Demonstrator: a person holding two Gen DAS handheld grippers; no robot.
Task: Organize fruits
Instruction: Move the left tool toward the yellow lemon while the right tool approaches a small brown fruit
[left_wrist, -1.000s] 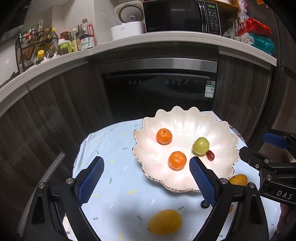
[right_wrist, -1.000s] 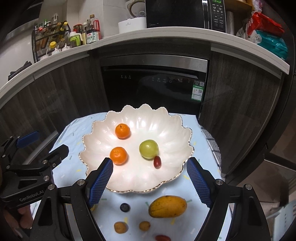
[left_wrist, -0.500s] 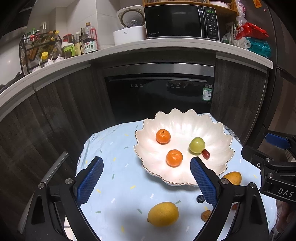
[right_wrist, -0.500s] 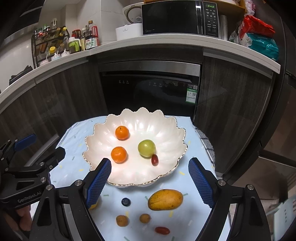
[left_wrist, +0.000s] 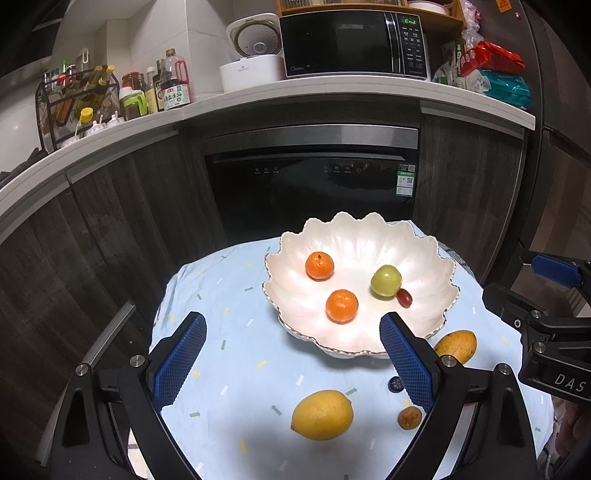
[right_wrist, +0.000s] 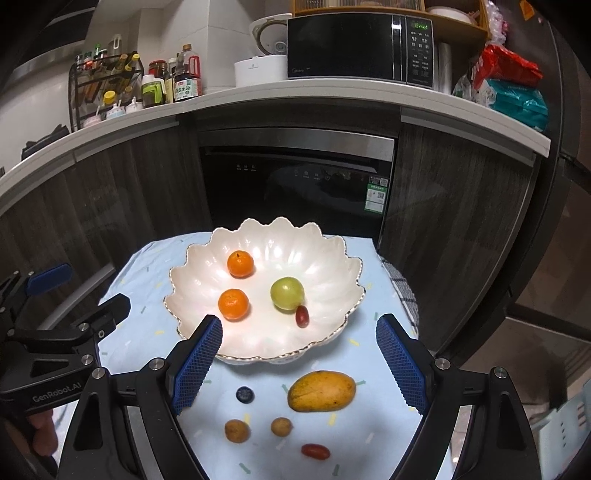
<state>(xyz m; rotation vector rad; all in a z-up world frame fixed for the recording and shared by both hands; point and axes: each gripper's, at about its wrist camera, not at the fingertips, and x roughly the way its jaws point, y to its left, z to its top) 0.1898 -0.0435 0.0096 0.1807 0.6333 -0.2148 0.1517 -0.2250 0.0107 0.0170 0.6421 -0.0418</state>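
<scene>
A white scalloped bowl (left_wrist: 424, 254) (right_wrist: 325, 254) on the blue cloth holds two tangerines (left_wrist: 320, 265) (left_wrist: 342, 305), a green apple (left_wrist: 386, 280) and a red grape (left_wrist: 404, 297). In front of it lie a lemon (left_wrist: 322, 414), a mango (right_wrist: 322, 391) (left_wrist: 458, 345), a blueberry (right_wrist: 245, 394), two small brown fruits (right_wrist: 237, 430) (right_wrist: 282, 426) and a red cherry tomato (right_wrist: 315, 451). My left gripper (left_wrist: 291, 352) hovers open over the cloth left of the bowl, nothing between its blue pads. The right gripper (right_wrist: 299, 358) is open above the bowl's front rim, empty.
The small table's cloth (left_wrist: 229, 354) ends near dark wooden cabinets and a black built-in appliance (left_wrist: 314, 184) behind. A counter above carries bottles (left_wrist: 170, 88), a rice cooker and a microwave (left_wrist: 354, 40). A checked towel (right_wrist: 402, 291) hangs at the table's right edge.
Both grippers have drawn back from the bowl, so it looks smaller and more of the loose fruit in front shows. Both stay open and empty.
</scene>
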